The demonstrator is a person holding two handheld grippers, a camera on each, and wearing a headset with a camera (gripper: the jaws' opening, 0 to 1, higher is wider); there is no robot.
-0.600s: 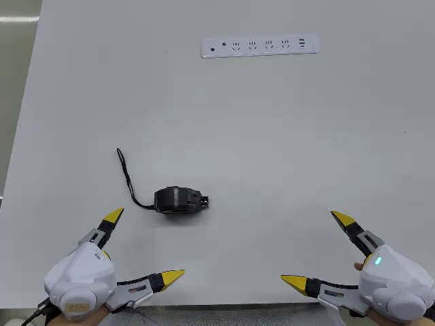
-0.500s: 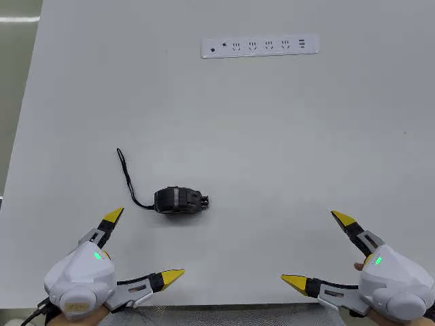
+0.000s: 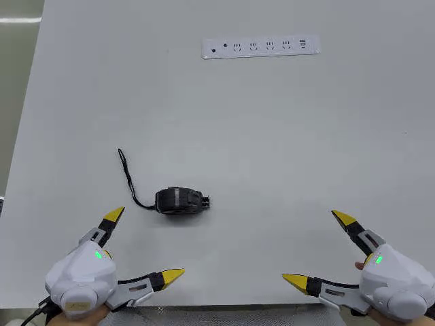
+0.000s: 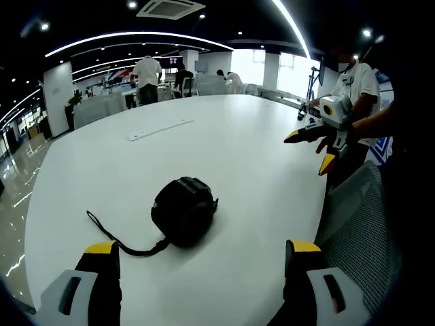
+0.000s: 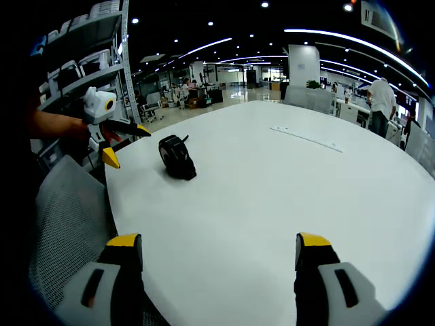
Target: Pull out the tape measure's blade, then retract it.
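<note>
Left gripper [image 3: 143, 244] is at the near left edge of the white table [image 3: 272, 136], jaws spread wide and holding nothing, yellow tips apart over bare tabletop. Right gripper [image 3: 317, 248] is at the near right edge in the same condition: jaws wide apart, nothing between them. Both are held by hands at the bottom of the head view. The tape measure [image 3: 180, 201], a black case, lies on the table ahead of the left gripper and slightly to its right, near but not touching either jaw, and well apart from the right gripper. Its blade is in, with the end tab at the right end of the case. A black wrist strap [image 3: 126, 178] trails from the case's left end and curves away across the table. A white power strip [image 3: 260, 46] lies flat at the far side, well apart from everything else.
</note>
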